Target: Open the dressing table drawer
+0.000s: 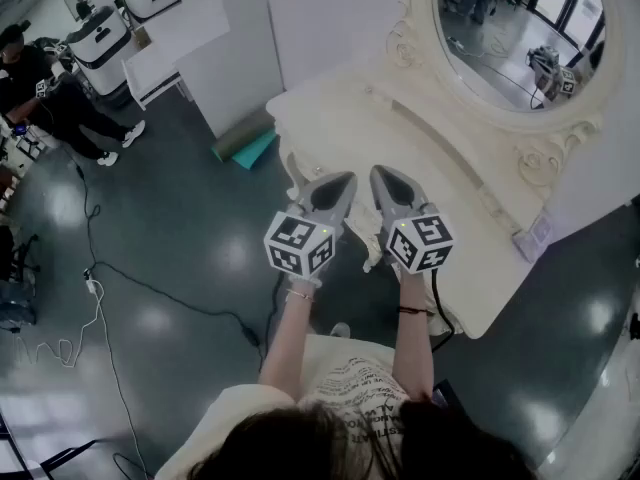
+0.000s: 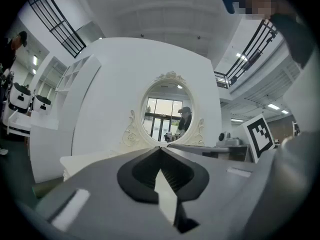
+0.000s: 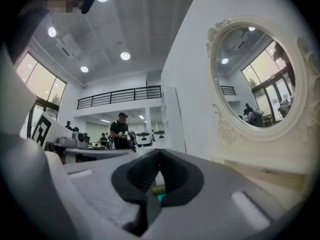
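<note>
A: How are the left gripper's jaws standing?
B: They are meeting at the tips and gripping nothing. Only pale table is showing through the gap behind them.
A: And the right gripper?
B: Its jaws are pressing together too, empty, with a scrap of teal showing through the gap.
A: Where are the two sitting?
B: Side by side and level, near each other but apart, their tips hanging over the near edge of the dressing table. The person's hands are holding them behind the marker cubes.
A: And the drawer?
B: The top is hiding its face, under that near edge below the grippers. Only some carved trim is peeking out between the wrists, so I cannot tell how far in it is sitting.
A: Further out?
B: The mirror is standing at the table's back, on the right gripper's side. A teal roll is lying on the floor by the table's far end, a cable is trailing across the floor, and a person in black is showing well apart at the upper left.
</note>
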`<state>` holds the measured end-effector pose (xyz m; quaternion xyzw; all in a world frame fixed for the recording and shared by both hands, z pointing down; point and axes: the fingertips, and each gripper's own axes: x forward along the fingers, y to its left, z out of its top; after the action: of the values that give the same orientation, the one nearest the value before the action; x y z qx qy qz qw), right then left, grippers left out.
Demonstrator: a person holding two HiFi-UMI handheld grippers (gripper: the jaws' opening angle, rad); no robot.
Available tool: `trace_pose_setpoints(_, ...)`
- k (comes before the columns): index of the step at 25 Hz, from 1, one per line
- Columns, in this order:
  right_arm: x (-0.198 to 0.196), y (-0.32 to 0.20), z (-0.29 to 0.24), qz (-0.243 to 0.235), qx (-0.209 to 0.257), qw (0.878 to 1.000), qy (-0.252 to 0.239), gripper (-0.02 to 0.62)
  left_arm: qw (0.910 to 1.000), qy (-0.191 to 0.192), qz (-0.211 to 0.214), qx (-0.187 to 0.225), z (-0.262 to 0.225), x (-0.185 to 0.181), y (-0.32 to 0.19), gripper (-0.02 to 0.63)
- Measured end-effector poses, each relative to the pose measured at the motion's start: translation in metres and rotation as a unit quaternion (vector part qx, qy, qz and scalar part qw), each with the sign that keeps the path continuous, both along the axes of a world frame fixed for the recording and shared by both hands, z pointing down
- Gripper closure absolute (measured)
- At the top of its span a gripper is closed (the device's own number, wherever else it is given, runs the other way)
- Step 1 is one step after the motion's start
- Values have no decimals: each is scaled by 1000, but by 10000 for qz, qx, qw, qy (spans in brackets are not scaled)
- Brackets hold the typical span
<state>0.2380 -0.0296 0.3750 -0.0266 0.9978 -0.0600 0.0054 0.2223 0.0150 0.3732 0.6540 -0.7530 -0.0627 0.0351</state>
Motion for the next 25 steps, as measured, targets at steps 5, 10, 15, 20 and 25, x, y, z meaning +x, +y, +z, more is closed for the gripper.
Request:
trace_pose_setpoints(5,-2,3,-2,-91,51,9999,-38,592,10000,-7,29,-23,1,0,-2,607)
trace_pose_setpoints(10,-1,3,-3,-112,24,9999,-79,592,10000,8,30,-43,2,2,-1,607)
trace_pose_setpoints(15,1,1,-5,-127,-126,9997,-192,592,9999,57,34,-77,4,5,-1,607)
trace_pose_setpoints(20,-4,6,0,-171,-341,9990,-218,592,9998,126,40,-148,8,2,4,607)
trace_pose_setpoints(25,-22,6,14,-203,-407,9989,-129,592,9996,228,61,-165,20,-14,2,607)
